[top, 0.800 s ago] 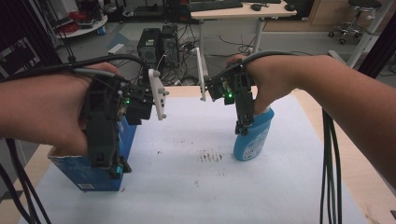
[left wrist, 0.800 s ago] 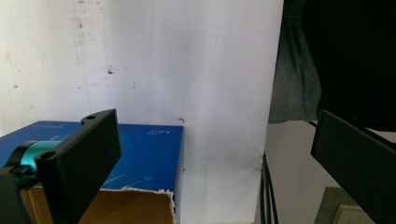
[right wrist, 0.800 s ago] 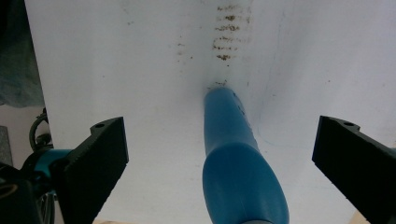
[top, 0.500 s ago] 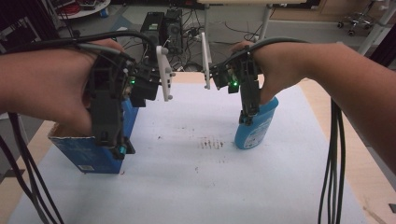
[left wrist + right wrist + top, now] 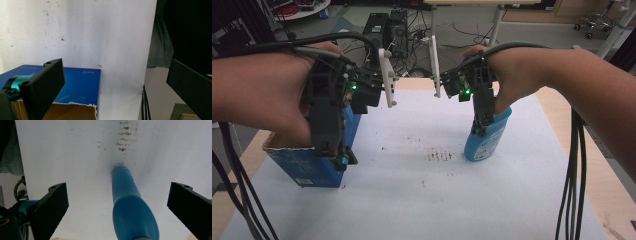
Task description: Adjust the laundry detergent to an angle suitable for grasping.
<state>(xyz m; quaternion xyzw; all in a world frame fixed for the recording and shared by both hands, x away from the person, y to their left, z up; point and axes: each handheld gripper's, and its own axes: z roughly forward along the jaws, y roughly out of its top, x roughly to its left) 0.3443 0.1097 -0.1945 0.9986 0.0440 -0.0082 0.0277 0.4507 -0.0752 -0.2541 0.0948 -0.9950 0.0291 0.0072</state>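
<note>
A wooden desk (image 5: 562, 107) carries a stained white sheet (image 5: 422, 200). Computer gear (image 5: 387, 30) clutters the floor behind. Left claw (image 5: 110, 82) hangs released over a blue box (image 5: 307, 167); right claw (image 5: 117, 197), released, straddles a blue bottle (image 5: 484, 142).

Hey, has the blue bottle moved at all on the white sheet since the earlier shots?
No. The blue bottle sits just right of the brown smudges, as before.

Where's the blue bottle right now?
In the high view the blue bottle stands on the white sheet at the right, under the right tongs, beside brown smudges.
</note>
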